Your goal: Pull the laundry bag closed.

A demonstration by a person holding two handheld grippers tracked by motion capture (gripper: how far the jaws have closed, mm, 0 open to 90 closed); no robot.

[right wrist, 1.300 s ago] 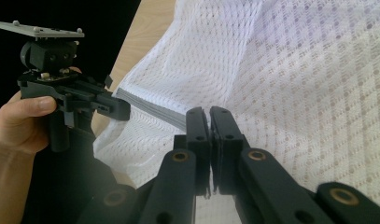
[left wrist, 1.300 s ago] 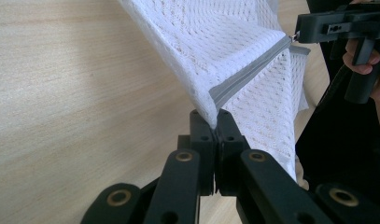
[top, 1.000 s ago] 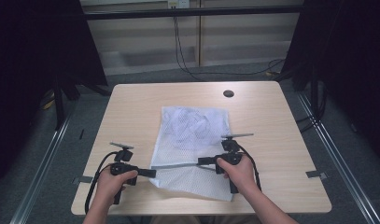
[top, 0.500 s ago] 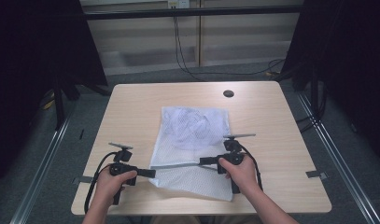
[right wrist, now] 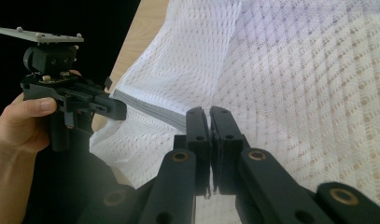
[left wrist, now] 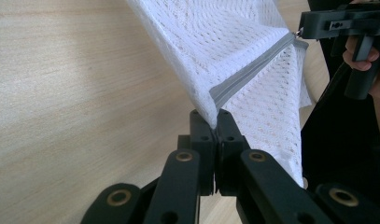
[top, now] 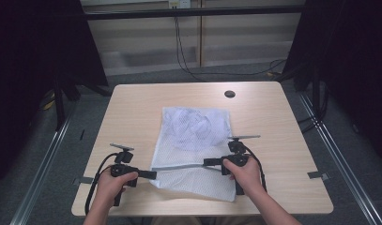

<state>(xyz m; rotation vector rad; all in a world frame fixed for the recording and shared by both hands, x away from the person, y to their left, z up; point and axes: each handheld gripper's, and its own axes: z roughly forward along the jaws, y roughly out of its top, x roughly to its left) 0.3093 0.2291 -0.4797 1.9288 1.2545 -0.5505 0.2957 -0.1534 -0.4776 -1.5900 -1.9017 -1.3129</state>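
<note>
A white mesh laundry bag (top: 191, 180) lies on the wooden table (top: 132, 112), with pale crumpled cloth (top: 195, 124) bunched in its far half. A grey zipper (top: 179, 167) runs across the bag near its front. My left gripper (top: 153, 175) is shut on the bag's corner at the zipper's left end; its jaws pinch the mesh (left wrist: 215, 42) where the zipper (left wrist: 253, 70) ends, at the left gripper's (left wrist: 215, 119) tips. My right gripper (top: 206, 162) is shut on the zipper's right end; the zipper (right wrist: 150, 109) stretches taut from the right gripper (right wrist: 209, 114) to the left gripper (right wrist: 120, 108).
A dark round grommet (top: 229, 93) sits in the table near its far edge. Black cables (top: 184, 51) hang by the back wall. Dark curtains flank both sides, and metal rails (top: 334, 150) run along the floor.
</note>
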